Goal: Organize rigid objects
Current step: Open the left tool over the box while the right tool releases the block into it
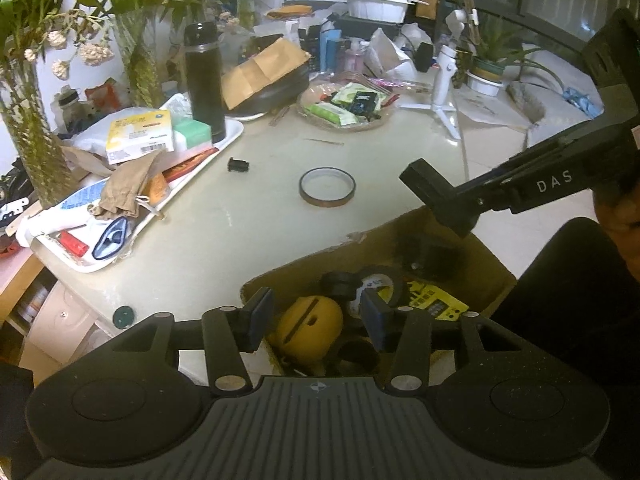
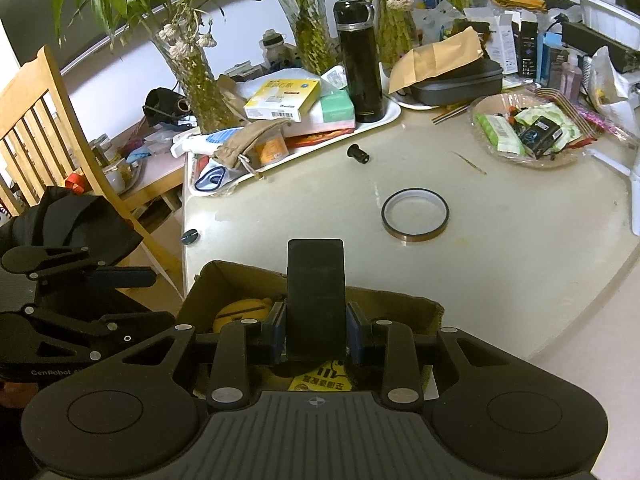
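Between right gripper (image 2: 316, 332) fingers, black block (image 2: 316, 300)

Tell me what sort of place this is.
Probably a lived-in home, at a cluttered dining table: a wooden chair stands beside it, glass vases of bamboo line the back, and a black thermos stands on a white tray among household packets.

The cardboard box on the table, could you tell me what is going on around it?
A person is sorting loose items into the box. The right tool is shut on a flat black block, held over the box. The left tool hangs open above it, holding nothing. A tape ring and a small black cylinder lie on the table.
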